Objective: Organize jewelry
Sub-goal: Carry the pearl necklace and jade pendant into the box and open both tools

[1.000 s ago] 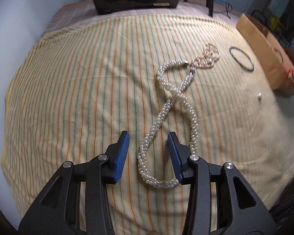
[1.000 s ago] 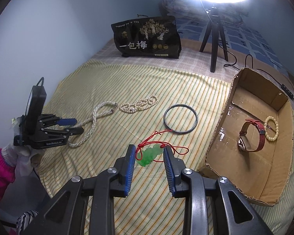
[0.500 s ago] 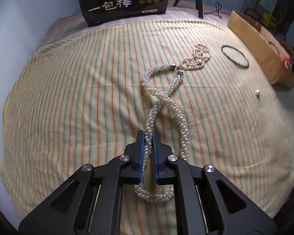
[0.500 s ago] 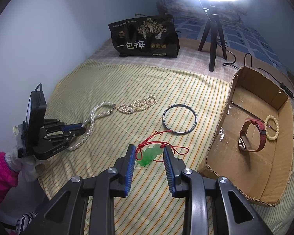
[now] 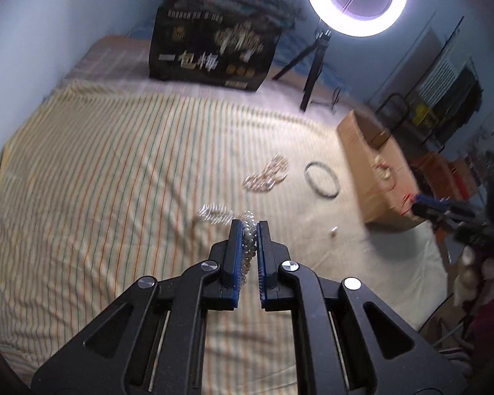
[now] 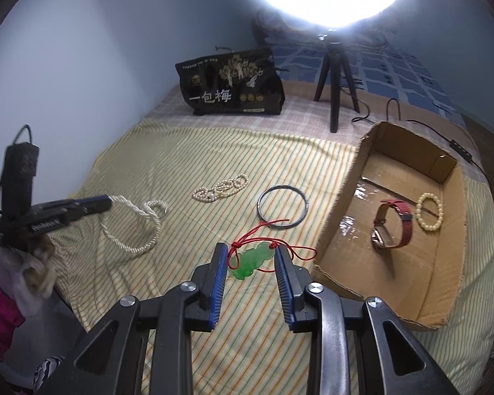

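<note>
The twisted pearl necklace (image 6: 138, 227) is clamped in the left tongs (image 5: 249, 230); the right tongs (image 6: 251, 256) are held wide around the green pendant (image 6: 252, 260).

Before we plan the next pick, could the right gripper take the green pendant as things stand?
Probably yes: the right gripper is open with the green pendant lying between its fingers, nothing blocking.

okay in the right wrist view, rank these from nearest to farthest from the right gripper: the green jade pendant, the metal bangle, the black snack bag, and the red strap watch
1. Green jade pendant on its red cord: between the fingers of the open right gripper.
2. Thin metal bangle: just beyond, on the striped cloth.
3. Red-strap watch: to the right, inside the cardboard box.
4. Black snack bag: far back, by the wall.
</note>
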`<act>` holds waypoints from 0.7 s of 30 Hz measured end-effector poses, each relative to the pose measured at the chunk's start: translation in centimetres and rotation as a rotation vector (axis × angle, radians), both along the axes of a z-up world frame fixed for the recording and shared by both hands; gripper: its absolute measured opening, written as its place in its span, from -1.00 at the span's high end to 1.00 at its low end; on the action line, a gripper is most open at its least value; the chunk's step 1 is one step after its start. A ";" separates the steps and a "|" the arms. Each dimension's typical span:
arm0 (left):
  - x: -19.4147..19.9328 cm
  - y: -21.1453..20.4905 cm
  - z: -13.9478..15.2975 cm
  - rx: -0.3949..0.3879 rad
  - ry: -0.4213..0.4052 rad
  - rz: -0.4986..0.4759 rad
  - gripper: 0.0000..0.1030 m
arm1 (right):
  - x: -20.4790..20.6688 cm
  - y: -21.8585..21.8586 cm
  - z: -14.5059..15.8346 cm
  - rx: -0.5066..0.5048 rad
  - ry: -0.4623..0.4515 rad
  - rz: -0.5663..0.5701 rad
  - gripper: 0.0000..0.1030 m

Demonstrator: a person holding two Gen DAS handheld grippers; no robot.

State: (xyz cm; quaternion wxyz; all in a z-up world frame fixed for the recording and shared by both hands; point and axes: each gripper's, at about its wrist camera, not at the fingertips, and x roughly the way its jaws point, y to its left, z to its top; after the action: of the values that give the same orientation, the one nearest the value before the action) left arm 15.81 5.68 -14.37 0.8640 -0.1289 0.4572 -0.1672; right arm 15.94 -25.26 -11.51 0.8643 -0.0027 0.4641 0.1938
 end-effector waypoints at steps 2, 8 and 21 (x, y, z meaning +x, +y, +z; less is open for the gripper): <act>-0.3 -0.1 1.4 -0.021 -0.023 0.006 0.89 | -0.4 -0.6 0.4 0.003 -0.007 -0.012 0.44; -0.7 -0.5 4.3 -0.052 -0.072 0.009 0.89 | -1.3 -2.3 1.4 0.011 -0.029 -0.044 0.44; -0.1 -4.4 9.0 -0.118 -0.136 -0.058 0.89 | -3.3 -7.5 3.2 0.025 -0.067 -0.125 0.44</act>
State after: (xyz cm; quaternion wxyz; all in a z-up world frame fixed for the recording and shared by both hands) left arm 15.69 1.31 -5.33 0.8788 -0.1545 0.3903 -0.2271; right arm 12.67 -32.76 -8.29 0.8897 0.0307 0.4318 0.1450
